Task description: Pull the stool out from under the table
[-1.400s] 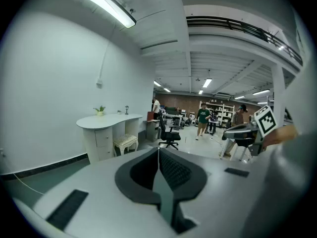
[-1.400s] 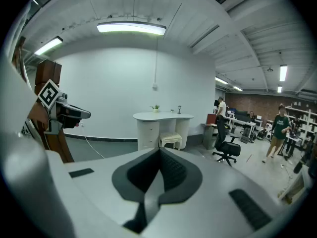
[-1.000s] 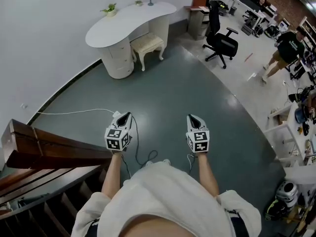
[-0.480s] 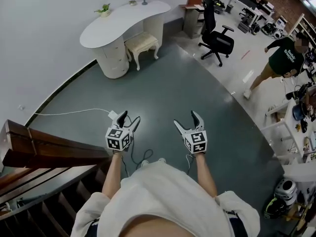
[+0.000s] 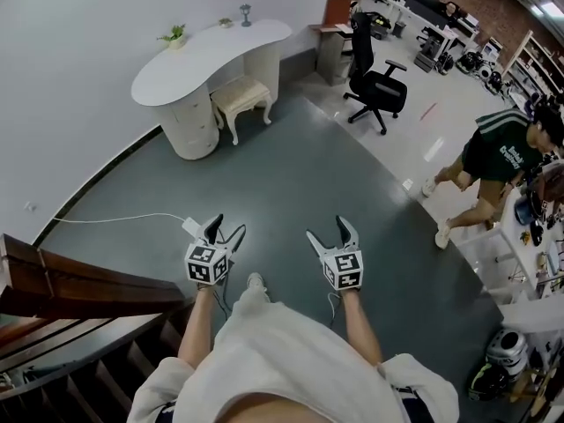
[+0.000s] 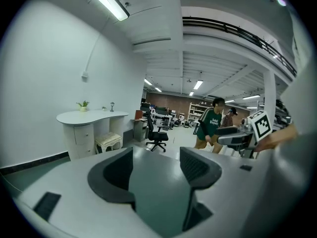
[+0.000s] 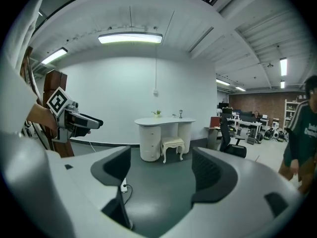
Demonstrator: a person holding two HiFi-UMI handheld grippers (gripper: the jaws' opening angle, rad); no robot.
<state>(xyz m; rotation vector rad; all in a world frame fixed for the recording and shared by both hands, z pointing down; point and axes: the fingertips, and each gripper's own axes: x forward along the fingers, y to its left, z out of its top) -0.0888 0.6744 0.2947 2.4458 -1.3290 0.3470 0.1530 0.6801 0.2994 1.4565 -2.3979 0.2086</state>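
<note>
The stool [image 5: 241, 96] stands tucked under the curved white bench [image 5: 198, 57] against the wall. It sits just beside the bench's drawer column, and the front of its cream seat shows past the benchtop. A small plant [image 5: 174, 35] stands on the bench's left end.

Well apart from it, across a stretch of grey floor [image 5: 291, 170], the person holds both tools out in front. The left hand-held gripper [image 5: 227, 227] has its jaws spread with nothing between them; they have just been opening. The right hand-held gripper [image 5: 328, 227] is likewise wide apart and empty, having just swung open and eased in slightly. Both point towards the bench.

A white cable [image 5: 115, 218] runs along the floor near the left hand-held gripper. A black office chair [image 5: 374, 85] stands to the right of the bench, and a person in a green shirt [image 5: 495, 159] is farther right.
</note>
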